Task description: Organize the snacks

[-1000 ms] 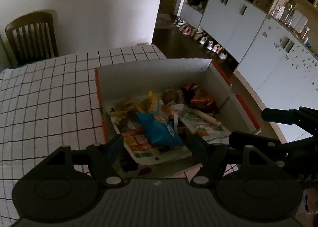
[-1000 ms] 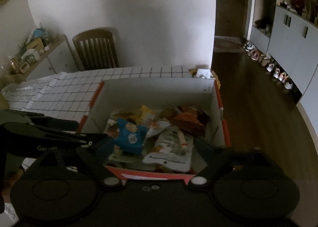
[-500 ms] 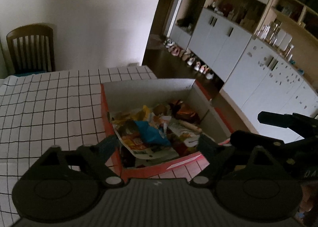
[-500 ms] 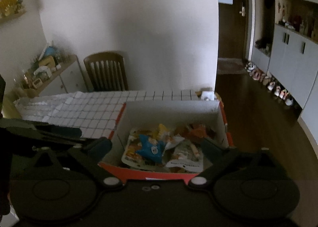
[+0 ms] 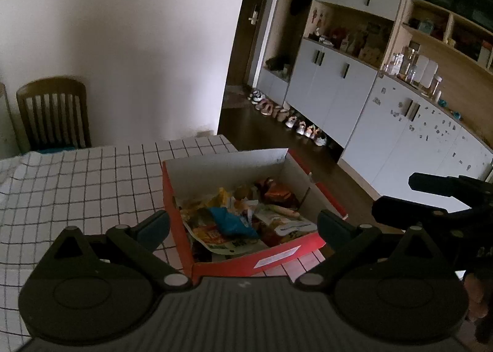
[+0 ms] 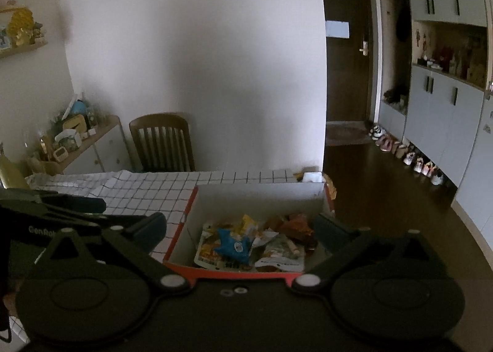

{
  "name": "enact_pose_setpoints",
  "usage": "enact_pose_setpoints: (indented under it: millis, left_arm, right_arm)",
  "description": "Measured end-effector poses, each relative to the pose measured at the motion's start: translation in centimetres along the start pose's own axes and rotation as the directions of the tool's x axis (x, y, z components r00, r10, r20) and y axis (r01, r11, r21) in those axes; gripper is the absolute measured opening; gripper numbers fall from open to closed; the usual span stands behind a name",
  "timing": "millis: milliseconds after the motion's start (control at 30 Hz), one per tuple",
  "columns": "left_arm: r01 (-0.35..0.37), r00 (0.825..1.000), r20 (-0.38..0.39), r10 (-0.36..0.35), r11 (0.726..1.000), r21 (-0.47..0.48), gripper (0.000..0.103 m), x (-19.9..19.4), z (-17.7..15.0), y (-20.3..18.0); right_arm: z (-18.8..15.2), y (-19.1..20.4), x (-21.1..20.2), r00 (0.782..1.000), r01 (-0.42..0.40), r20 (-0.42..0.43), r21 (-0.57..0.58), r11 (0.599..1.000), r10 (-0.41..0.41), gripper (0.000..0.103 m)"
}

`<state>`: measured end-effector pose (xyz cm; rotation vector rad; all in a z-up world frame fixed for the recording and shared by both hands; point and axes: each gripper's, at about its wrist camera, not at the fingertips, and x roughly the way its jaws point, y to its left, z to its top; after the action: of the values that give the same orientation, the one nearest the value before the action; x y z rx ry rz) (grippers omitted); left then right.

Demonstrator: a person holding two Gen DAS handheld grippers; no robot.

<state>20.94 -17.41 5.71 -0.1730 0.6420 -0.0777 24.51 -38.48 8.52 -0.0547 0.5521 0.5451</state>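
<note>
A red cardboard box [image 5: 289, 255] w/ white inner walls was seen at the table's right corner, on a black-grid white tablecloth [image 5: 77, 185]. Snack packets were piled loosely inside: a blue packet [image 5: 232, 222] near the middle, on top of a large flat printed pack [image 5: 215, 236]; orange-brown wrappers [image 5: 279, 193] toward the far right corner; a white pouch [image 6: 282, 255] on the right side. The left gripper [image 5: 243, 224] was held above the box's near edge, jaws still spreading, nothing btwn them. The right gripper [image 6: 240, 228] was likewise held wide apart & empty, box framed btwn its fingers. A wooden chair [image 6: 161, 142] stood at the table's far side against the wall. Shoes [image 5: 286, 118] were lined along the cabinets [image 5: 336, 90].
</note>
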Motion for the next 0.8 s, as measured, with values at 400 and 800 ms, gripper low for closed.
enact_pose_setpoints:
  millis: [400,800]
  left_arm:
    - [-0.003,1.000,0.012,0.002,1.000,0.019,0.102,-1.9,-0.5,-1.2]
    - [-0.016,1.000,0.007,0.016,1.000,0.017,0.102,-1.9,-0.8,-1.5]
  right_arm:
    - [-0.7,0.8,-2.4,0.999,0.002,0.050,-0.026,1.000,-0.001,0.103]
    - [-1.0,0.7,-2.7,0.999,0.000,0.052,-0.010,1.000,0.001,0.103]
